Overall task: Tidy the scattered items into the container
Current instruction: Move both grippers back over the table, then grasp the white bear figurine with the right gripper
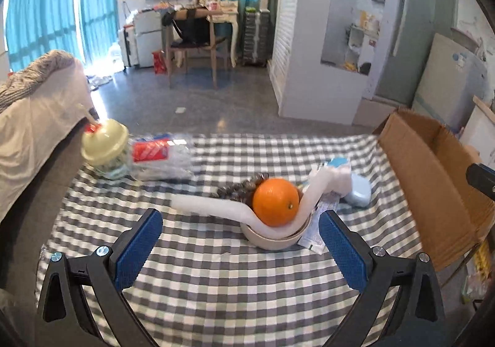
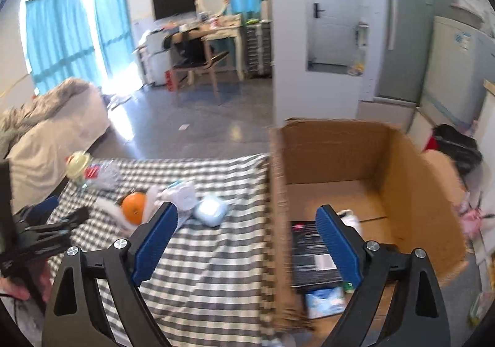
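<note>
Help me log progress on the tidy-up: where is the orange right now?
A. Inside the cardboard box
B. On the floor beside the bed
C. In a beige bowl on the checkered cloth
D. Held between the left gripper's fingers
C. The orange sits in the beige bowl on the checkered cloth, ahead of the open, empty left gripper and outside the cardboard box.

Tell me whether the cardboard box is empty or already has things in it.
Not empty. The right wrist view shows the cardboard box open-topped, with a dark flat package and a blue-and-white packet on its floor.

Orange fruit; grey-white checked tablecloth; brown cardboard box; blue gripper pads.
</note>
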The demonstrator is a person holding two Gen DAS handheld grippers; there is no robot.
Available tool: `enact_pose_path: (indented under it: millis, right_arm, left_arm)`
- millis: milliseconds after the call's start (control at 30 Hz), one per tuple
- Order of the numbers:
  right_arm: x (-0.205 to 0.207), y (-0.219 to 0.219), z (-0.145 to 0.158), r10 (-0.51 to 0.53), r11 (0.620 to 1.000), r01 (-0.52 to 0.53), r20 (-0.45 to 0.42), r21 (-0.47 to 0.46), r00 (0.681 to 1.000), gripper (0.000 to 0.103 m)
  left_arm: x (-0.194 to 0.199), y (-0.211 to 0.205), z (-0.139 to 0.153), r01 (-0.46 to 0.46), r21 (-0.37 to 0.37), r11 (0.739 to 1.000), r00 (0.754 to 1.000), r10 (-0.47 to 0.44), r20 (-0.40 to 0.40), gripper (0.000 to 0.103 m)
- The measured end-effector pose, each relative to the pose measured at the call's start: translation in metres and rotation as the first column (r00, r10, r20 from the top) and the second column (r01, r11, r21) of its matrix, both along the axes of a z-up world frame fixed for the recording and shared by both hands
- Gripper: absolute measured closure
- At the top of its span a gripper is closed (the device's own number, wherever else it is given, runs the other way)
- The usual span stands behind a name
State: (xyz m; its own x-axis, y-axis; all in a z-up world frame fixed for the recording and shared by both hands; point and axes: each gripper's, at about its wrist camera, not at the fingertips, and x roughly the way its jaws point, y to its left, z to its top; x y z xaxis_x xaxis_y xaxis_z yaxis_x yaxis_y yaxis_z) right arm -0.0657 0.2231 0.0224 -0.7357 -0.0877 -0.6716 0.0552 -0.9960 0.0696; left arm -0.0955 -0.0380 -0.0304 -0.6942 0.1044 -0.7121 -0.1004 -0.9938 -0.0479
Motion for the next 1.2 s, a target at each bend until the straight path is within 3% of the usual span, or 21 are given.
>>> enact_pose_path:
  millis: [267,600,800,867,900,1200]
  right_arm:
    - [-0.054,-0.068,-0.041,0.127,0.988,-0.132,0.071,0.077,0.989,0.012]
    - [-0.119,-0.099,-0.087,0.073,0.987,-0.091,0.139,0.129,0.988,0.013]
    - [-0.133,-0.097,-0.102,0.084,0.992,-0.099,0.173,0.081,0.981,0.014]
    - [-0.131,-0.097,-0.101,0.108,0.991,-0.121,0.175,0.062,0.979,0.030]
    - [-0.131,-0.097,-0.101,0.142,0.988,-0.151,0.189,0.032,0.972,0.043]
    - [-0.122,-0.110,-0.104,0.193,0.971,-0.215,0.183,0.109,0.964,0.041]
  left_arm:
    - [-0.019,-0.001,-0.030,0.029,-0.003,1.000,0.998,-0.029,0.059,0.000]
    - [-0.041,-0.019,-0.046,0.001,-0.003,1.000,0.997,-0.001,0.076,0.000]
    - [-0.047,-0.026,-0.052,-0.002,0.006,1.000,0.997,0.002,0.083,0.000]
    - [-0.049,-0.028,-0.053,-0.007,0.007,1.000,0.996,0.007,0.086,0.000]
    - [-0.050,-0.029,-0.054,-0.010,0.008,1.000,0.996,0.010,0.088,0.000]
    - [-0.049,-0.047,-0.058,-0.037,0.030,0.999,0.994,0.034,0.104,0.000]
